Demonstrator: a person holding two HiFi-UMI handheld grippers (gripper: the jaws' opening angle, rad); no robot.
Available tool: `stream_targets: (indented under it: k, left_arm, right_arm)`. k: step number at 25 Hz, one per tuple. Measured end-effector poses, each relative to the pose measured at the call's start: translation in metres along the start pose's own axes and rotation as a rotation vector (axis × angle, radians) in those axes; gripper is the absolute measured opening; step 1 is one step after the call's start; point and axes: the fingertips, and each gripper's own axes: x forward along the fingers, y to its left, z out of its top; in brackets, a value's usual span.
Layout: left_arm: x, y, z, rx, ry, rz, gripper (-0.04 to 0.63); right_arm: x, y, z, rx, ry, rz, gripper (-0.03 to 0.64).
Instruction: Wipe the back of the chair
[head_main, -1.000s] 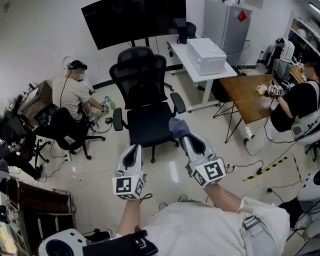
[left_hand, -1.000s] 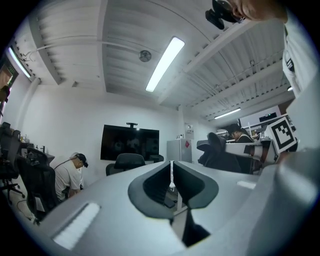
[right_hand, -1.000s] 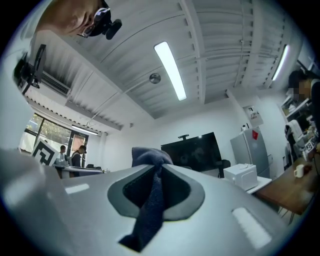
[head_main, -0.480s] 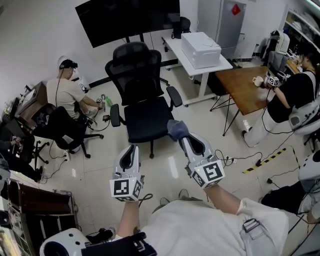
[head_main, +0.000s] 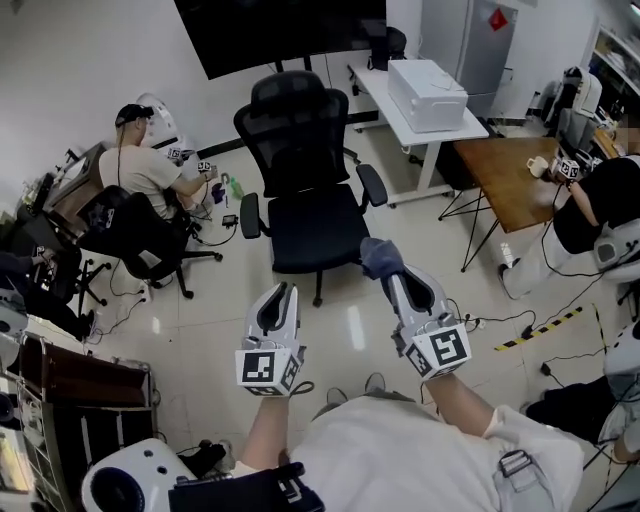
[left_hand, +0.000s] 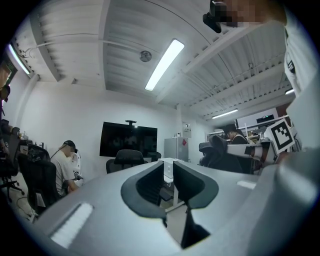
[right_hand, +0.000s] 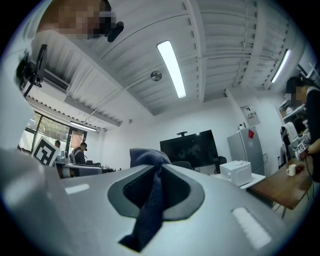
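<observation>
The black mesh office chair stands in the middle of the head view, with its seat facing me and its back on the far side. My right gripper hovers over the floor just right of the seat's front edge, shut on a dark blue cloth. In the right gripper view the cloth hangs down between the jaws of the right gripper. My left gripper is short of the seat, apart from it. In its own view the left gripper holds nothing, its jaws nearly together.
A person sits at the left beside another black chair. A white desk carrying a white box stands right of the chair. Beyond it are a wooden table and a seated person. Cables cross the floor.
The head view has shifted a little, so the chair sits slightly further right in the picture. Both grippers keep the same pose, and the cloth stays in the right one.
</observation>
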Motion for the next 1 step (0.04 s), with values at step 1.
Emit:
stream_targets:
  k: [1]
  left_arm:
    - [0.0009, -0.0031, -0.0017, -0.001, 0.003, -0.011, 0.034]
  right_arm:
    - [-0.0027, -0.0016, -0.0005, 0.004, 0.001, -0.006, 0.04]
